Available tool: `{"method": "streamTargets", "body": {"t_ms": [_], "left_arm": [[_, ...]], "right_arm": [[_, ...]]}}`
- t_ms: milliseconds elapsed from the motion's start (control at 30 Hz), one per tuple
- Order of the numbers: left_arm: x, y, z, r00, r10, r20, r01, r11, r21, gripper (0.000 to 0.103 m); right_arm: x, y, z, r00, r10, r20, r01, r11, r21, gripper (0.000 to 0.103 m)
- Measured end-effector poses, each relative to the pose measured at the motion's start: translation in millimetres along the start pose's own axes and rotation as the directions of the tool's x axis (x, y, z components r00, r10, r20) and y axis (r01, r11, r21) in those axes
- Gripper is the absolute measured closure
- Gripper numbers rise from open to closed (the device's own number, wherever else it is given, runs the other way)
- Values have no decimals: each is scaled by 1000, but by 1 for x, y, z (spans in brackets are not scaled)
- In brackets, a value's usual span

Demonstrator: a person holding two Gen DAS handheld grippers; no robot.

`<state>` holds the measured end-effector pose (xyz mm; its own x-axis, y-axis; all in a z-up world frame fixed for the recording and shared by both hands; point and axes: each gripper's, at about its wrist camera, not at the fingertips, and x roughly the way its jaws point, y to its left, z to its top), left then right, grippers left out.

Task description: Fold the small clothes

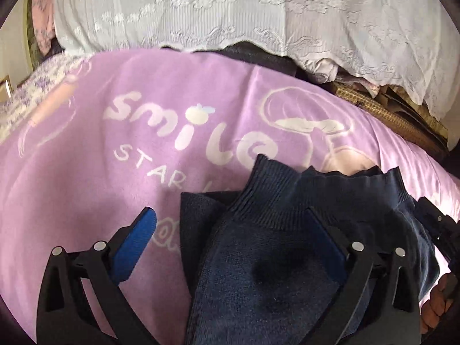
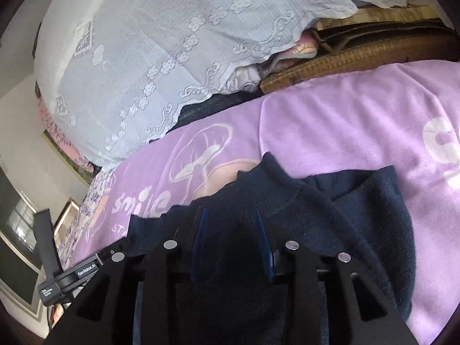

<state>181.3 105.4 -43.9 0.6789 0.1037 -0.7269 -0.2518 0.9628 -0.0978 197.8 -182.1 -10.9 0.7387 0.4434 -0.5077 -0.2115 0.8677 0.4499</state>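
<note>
Across a bed spread with a lilac blanket (image 1: 86, 172) printed with the word "smile" and a mushroom, a small navy knitted garment (image 1: 258, 258) lies partly folded, its ribbed hem (image 1: 276, 210) turned up toward the white lace cover (image 1: 201, 14) at the head of the bed. One layer of the knit already lies over another, and a flap sticks out at the side, so the fold looks begun but not finished; the piece appears to need squaring and at least one more fold. No stack of finished clothes can be seen.

The left hand-held gripper (image 1: 233, 218) stands wide, one blue pad (image 1: 135, 247) clear over the blanket and the other against the knit, gripping nothing. The right hand-held gripper (image 2: 231, 215) is partly apart above the dark cloth; whether its pads press the knit cannot be told.
</note>
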Motion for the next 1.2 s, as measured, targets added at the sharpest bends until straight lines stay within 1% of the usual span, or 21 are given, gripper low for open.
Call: {"method": "streamTargets", "body": {"t_ms": [100,200,367,500,667,767,833,867,900,933,1000,1033,1100,1167,1200], "left_arm": [[-8,-13,-3,999,22,32,-24,998,62,4],[-11,-22,-8,999,28,31,-31,994,105,4],[-9,-27,-17,1000,29,9,-30,991,127,4],[-12,-27,-23,999,33,4,-33,992,122,4],[-23,-26,-32,999,35,5,-35,992,119,4],[-31,-27,-40,999,36,6,-36,992,124,4],[-34,-29,-49,998,55,-4,-54,989,141,4],[-31,-31,-53,996,82,-19,-78,985,156,4],[-27,-32,-57,994,105,-37,-98,980,171,4],[-21,-33,-63,992,112,-65,-98,978,186,4],[-22,-28,-65,993,95,-65,-83,982,167,4],[-26,-23,-65,993,87,-81,-75,986,147,4],[-38,-14,-71,994,75,-79,-67,993,99,4],[-52,-6,-82,996,42,-81,-37,997,61,5],[-57,-2,-88,996,21,-84,-17,999,44,5]], "right_arm": [[-4,7,-4,1000,-10,6,11,1000,-23,68],[-12,10,-7,1000,-5,14,6,1000,-26,68],[-24,13,-18,1000,-14,16,14,999,-37,68],[-32,14,-29,1000,-23,15,23,999,-47,68],[-50,12,-43,999,-41,33,43,998,-46,65],[-60,12,-52,998,-56,42,58,997,-52,62],[-60,12,-60,997,-70,32,72,995,-68,59],[-57,12,-64,997,-80,17,81,994,-74,56],[-49,9,-69,996,-89,-21,87,993,-81,51],[-44,6,-71,995,-91,-41,88,993,-79,51],[-48,3,-69,996,-79,-28,77,995,-55,52],[-56,3,-71,995,-101,2,101,994,-48,52],[-70,6,-78,989,-141,44,143,988,-52,52],[-81,12,-87,991,-125,57,128,990,-63,52],[-83,17,-91,991,-124,48,127,989,-79,51]]}}
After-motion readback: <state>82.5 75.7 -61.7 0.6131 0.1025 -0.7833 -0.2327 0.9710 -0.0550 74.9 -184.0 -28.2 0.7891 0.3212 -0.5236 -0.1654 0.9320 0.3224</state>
